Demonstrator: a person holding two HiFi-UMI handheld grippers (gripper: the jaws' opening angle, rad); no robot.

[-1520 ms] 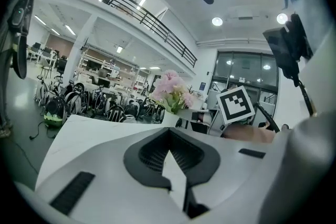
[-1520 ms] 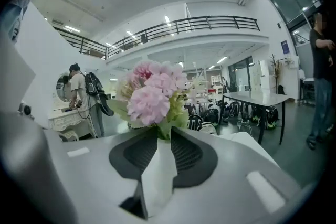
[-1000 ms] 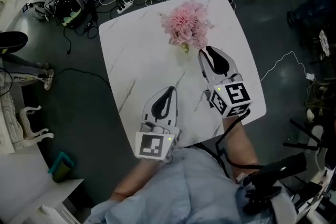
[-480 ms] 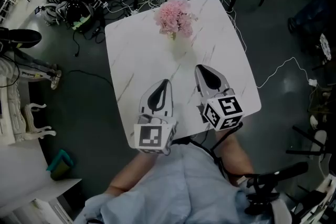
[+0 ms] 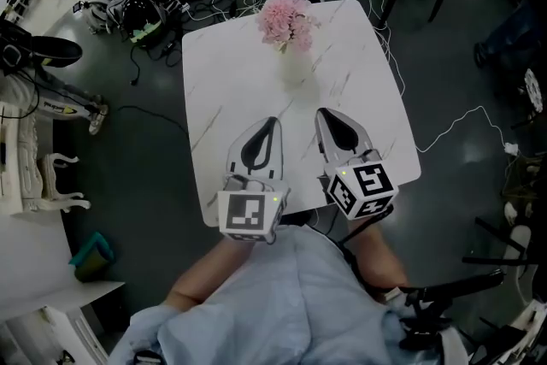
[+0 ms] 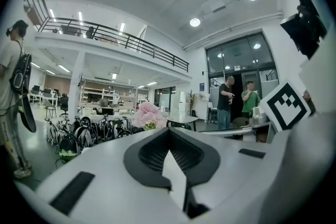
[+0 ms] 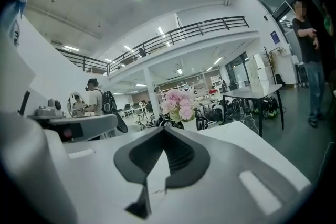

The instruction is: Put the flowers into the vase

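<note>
Pink flowers (image 5: 287,20) upright in vase (image 5: 294,68), far side of table (image 5: 231,81); job likely finished. Left gripper (image 5: 273,122) pinched together, empty; right gripper (image 5: 325,112) just closed, nothing between; parked well clear, avoiding toppling.

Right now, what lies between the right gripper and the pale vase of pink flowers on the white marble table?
Nothing: the head view shows only bare white marble tabletop between the right gripper and the pale vase holding the pink flowers.
</note>
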